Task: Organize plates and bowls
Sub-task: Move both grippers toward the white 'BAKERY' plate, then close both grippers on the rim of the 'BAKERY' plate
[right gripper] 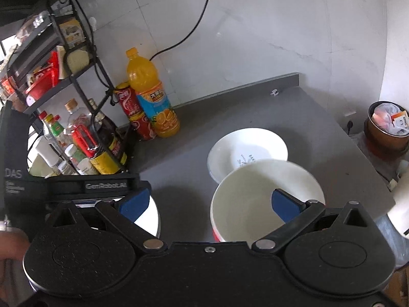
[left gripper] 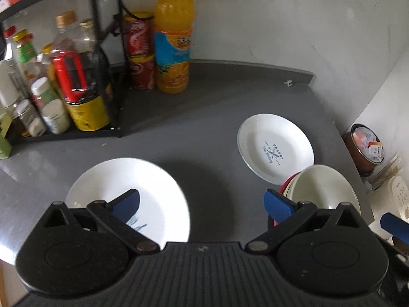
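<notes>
A dark grey, matt worktop point(left gripper: 179, 133) is seen set into a corner of pale, marble-patterned wall panels point(left gripper: 281, 20), with a low grey upstand along its back edge. A black cable point(right gripper: 194, 25) is seen hanging down the wall.

At the left of the worktop a black metal rack point(left gripper: 107, 58) is stacked with sauce bottles and spice jars. Just beside it stand two red drink cans point(left gripper: 139, 51), one on the other, and a tall plastic bottle of orange juice with a blue label point(left gripper: 173, 38). Past the right end of the worktop a copper-coloured bin filled with wrappers point(right gripper: 388, 128) is visible.

A small white plate printed with "BAKERY" lettering point(left gripper: 274, 147) lies flat toward the right rear of the worktop. A larger plain white plate point(left gripper: 127, 197) lies at the front left, partly hidden by the left gripper point(left gripper: 202, 204), whose blue-padded fingers are spread wide above the surface, holding nothing. A white bowl with a red outer band point(right gripper: 255, 199) is seen at the front right, overlapping the near edge of the lettered plate in the right wrist view. The right gripper point(right gripper: 209, 202) is spread as well, its right finger lying over the bowl's interior; whether it touches the bowl cannot be told.
</notes>
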`<state>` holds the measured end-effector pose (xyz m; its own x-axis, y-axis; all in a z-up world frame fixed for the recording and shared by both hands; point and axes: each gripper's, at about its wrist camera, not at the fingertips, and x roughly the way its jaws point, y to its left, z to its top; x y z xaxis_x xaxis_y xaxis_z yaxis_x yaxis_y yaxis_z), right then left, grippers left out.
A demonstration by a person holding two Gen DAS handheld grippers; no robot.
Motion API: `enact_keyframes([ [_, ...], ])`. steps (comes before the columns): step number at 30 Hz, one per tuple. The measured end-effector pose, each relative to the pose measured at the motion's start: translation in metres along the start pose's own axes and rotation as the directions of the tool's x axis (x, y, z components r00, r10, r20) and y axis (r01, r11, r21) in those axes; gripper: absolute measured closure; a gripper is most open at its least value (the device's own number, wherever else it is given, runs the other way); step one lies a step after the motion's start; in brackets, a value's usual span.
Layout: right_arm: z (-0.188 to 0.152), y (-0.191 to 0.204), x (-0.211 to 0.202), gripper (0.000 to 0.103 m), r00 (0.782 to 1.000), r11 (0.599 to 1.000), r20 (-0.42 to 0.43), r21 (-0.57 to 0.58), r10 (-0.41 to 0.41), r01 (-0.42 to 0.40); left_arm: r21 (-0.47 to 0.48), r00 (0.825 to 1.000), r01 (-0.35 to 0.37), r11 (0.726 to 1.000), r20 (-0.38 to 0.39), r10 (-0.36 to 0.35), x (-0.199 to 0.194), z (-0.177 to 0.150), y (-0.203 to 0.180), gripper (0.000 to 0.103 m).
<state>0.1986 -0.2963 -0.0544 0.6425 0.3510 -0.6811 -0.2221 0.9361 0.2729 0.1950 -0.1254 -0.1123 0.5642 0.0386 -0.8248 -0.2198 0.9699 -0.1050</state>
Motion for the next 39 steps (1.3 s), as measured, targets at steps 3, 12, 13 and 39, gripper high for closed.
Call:
enact_keyframes([
  [3, 0.013, -0.011, 0.014, 0.001, 0.999, 1.0, -0.026, 0.004, -0.023, 0.023, 0.004, 0.999, 0.014, 1.0, -0.034, -0.014, 0.022, 0.012, -0.009, 0.0],
  [12, 0.045, -0.045, 0.058, 0.006, 0.995, 0.998, -0.086, 0.032, -0.053, 0.055, 0.015, 0.996, 0.026, 1.0, -0.091, -0.025, 0.077, 0.037, -0.03, 0.002],
  [13, 0.047, -0.049, 0.063, 0.007, 0.994, 0.997, -0.092, 0.038, -0.057, 0.061, 0.013, 0.994, 0.031, 0.999, -0.101, -0.029, 0.083, 0.04, -0.032, 0.002],
  [39, 0.074, -0.152, 0.222, 0.071, 0.901, 0.954, -0.432, 0.252, -0.042, 0.165, -0.104, 0.956, 0.053, 0.993, -0.284, -0.081, 0.212, 0.078, -0.04, 0.064],
])
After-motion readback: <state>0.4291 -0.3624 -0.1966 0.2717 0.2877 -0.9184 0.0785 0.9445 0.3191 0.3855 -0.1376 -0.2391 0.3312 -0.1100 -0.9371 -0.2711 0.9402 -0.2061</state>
